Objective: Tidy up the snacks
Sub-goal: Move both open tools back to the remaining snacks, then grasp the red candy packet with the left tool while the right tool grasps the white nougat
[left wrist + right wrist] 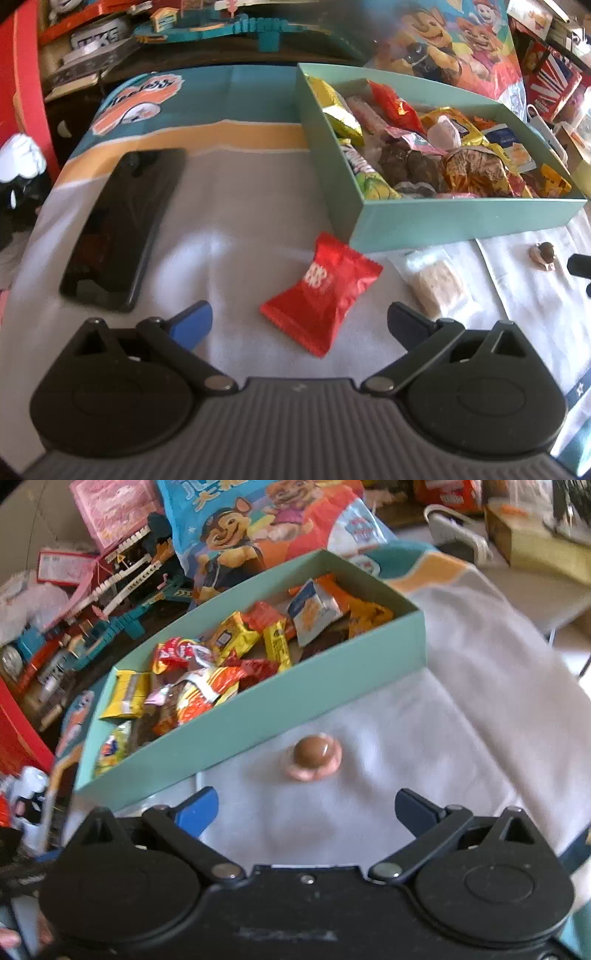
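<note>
While box [436,218] already full, red packet [321,291], biscuit [437,284], chocolate [313,757] remain near; left claw [299,321], right claw [306,808] released.

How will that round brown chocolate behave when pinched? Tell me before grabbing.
The brown chocolate looks domed and glossy, so it may slip or roll between the fingers. Its pink wrapper base seems thin and would likely crumple. The right gripper is open before it.

Both wrist views look down closely over the cloth, sharing the teal box [461,221] [258,716].
</note>
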### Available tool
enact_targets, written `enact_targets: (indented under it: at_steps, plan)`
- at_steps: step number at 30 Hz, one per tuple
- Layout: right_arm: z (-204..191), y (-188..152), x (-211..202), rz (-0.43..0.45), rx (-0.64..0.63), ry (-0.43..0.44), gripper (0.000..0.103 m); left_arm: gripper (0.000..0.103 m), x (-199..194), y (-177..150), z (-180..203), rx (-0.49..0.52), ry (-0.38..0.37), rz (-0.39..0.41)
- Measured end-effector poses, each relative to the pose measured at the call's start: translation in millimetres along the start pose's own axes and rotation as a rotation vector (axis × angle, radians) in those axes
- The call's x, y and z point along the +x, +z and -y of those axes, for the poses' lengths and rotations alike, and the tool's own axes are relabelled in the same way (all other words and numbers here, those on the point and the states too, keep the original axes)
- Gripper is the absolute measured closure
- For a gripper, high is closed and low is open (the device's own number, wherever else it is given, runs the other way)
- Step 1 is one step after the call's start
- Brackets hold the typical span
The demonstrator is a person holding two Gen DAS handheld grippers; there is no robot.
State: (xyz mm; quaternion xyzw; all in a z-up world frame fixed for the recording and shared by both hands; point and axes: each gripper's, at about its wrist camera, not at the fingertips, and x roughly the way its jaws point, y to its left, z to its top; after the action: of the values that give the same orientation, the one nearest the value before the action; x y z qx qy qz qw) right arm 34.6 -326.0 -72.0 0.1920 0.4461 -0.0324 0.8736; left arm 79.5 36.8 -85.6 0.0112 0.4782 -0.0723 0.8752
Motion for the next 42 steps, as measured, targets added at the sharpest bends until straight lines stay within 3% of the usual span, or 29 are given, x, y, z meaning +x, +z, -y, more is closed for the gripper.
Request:
enact_targets:
  at_steps: [5, 22, 23, 24, 25, 26, 33, 39, 40, 42]
  plan:
    - [-10, 11, 16, 0.023, -0.052, -0.037, 0.0, 0.0, 8, 7, 3, 0.005, 0.001, -0.006]
    - [-23, 17, 28, 0.004, -0.085, -0.02, 0.0, 0.003, 20, 11, 0, 0.015, -0.012, -0.012]
    - [-26, 16, 28, -0.002, -0.091, -0.012, 0.0, 0.021, 20, 11, 2, 0.025, -0.02, -0.003]
    - [-30, 15, 27, -0.007, -0.096, -0.002, 0.0, 0.052, 18, 12, 5, 0.053, -0.012, 0.015]
    - [-36, 14, 27, -0.013, -0.106, 0.011, 0.0, 0.066, 17, 12, 8, 0.079, -0.011, 0.021]
    - [-42, 13, 26, -0.017, -0.119, 0.023, 0.0, 0.069, 15, 14, 9, 0.078, -0.021, 0.017]
    - [-102, -5, 36, -0.094, -0.269, 0.131, 0.023, 0.072, 5, 5, -11, 0.012, -0.049, 0.004]
    - [-156, -19, 54, -0.114, -0.424, 0.155, 0.029, 0.069, 0, -2, -27, -0.02, -0.034, 0.008]
    - [-161, -21, 58, -0.121, -0.444, 0.151, 0.033, 0.068, -1, -2, -29, -0.023, -0.033, 0.01]
    - [-169, -26, 64, -0.137, -0.481, 0.129, 0.058, 0.06, -1, -3, -28, -0.018, -0.032, 0.012]
